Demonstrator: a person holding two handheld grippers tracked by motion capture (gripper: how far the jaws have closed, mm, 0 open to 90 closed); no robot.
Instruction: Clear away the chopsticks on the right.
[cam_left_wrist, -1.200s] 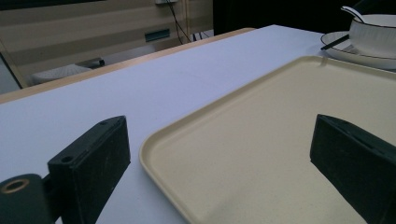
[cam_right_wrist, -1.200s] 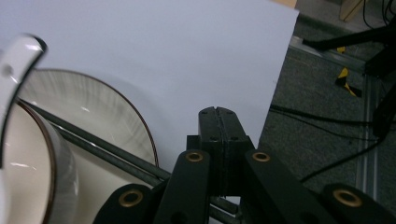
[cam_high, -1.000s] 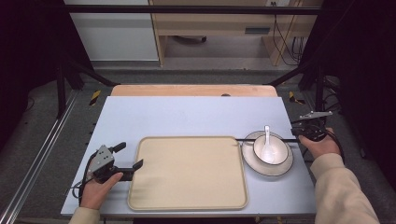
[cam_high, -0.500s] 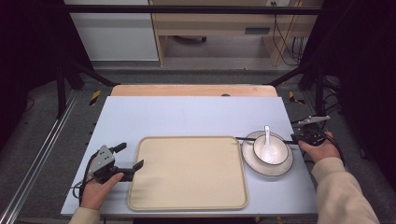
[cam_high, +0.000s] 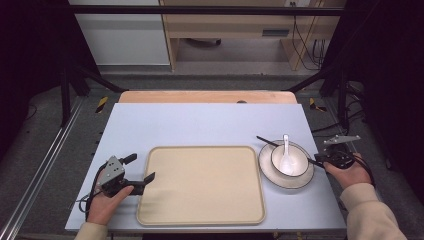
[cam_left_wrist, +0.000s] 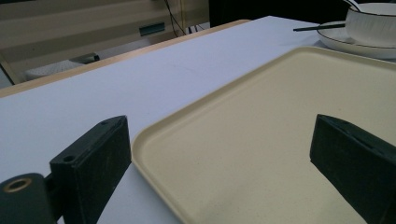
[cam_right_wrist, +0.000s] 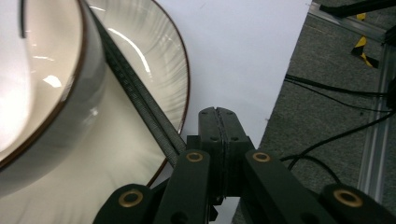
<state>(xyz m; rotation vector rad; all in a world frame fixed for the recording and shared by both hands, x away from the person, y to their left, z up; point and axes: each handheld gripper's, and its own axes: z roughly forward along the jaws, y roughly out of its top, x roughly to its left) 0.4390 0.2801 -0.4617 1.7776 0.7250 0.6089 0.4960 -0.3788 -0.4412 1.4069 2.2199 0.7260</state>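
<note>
Table (cam_high: 200, 125) with a beige tray (cam_high: 201, 184) at its near centre. To the tray's right, a plate (cam_high: 280, 179) carries a white bowl (cam_high: 295, 167) holding a spoon (cam_high: 286, 156); black chopsticks (cam_high: 270, 143) lie across the plate behind the bowl. Left gripper (cam_high: 141, 172), jaws wide, straddles the tray's left corner. Right gripper (cam_high: 320, 162), jaws pressed together, sits at the plate's right edge beside the chopsticks' near ends; whether it grips them cannot be told.

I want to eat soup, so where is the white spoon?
In the high view, the spoon sits in the bowl on the plate, right of the tray.
</note>
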